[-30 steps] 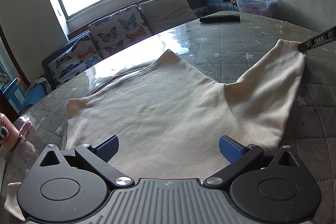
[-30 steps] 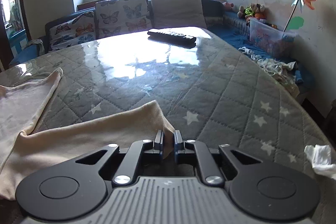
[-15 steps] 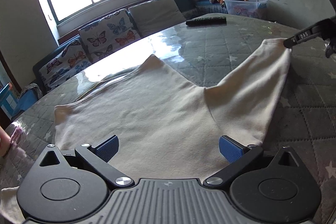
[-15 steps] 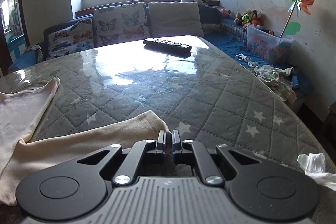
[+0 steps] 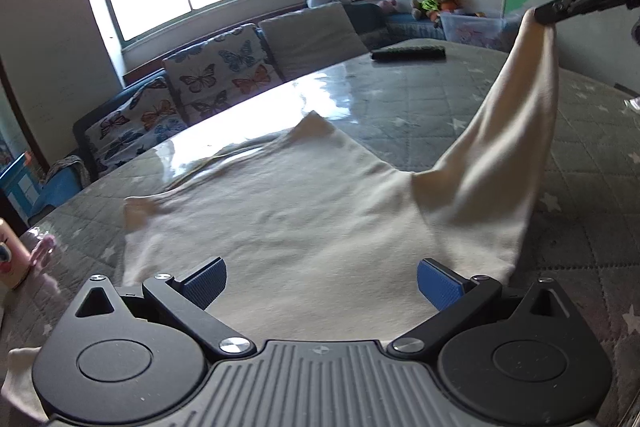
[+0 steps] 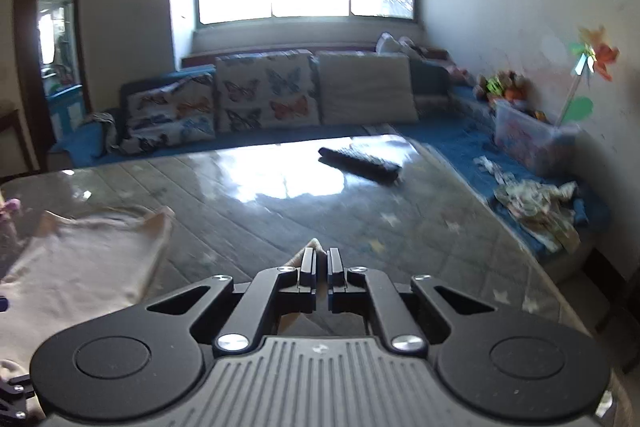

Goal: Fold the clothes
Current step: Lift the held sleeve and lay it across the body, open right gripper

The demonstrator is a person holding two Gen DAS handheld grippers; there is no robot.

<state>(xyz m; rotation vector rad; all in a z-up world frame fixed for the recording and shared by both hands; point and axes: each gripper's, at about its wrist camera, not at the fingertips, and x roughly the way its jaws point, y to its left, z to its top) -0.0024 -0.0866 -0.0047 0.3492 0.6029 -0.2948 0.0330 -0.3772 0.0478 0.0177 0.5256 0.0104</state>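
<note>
A cream long-sleeved shirt [image 5: 288, 227] lies spread on the grey quilted table [image 5: 420, 107]. My left gripper [image 5: 320, 281] is open, its blue pads hovering low over the shirt's near edge. My right gripper [image 6: 321, 263] is shut on the end of the shirt's right sleeve [image 6: 316, 247] and holds it up above the table. In the left wrist view the right gripper [image 5: 548, 13] shows at the upper right, with the sleeve [image 5: 512, 147] hanging from it down to the shirt body. The shirt body also shows at the left in the right wrist view [image 6: 80, 267].
A black remote control [image 5: 408, 54] lies at the table's far side, also in the right wrist view [image 6: 360, 165]. A sofa with butterfly cushions [image 6: 264, 99] stands behind the table. A clear toy box [image 6: 532, 139] and loose clothes [image 6: 536, 203] lie at the right. A pink object [image 5: 12, 259] stands at the left table edge.
My right gripper has lifted the sleeve end from the table up into the air. The sleeve now hangs taut from it. My left gripper stays open over the shirt's near edge.
</note>
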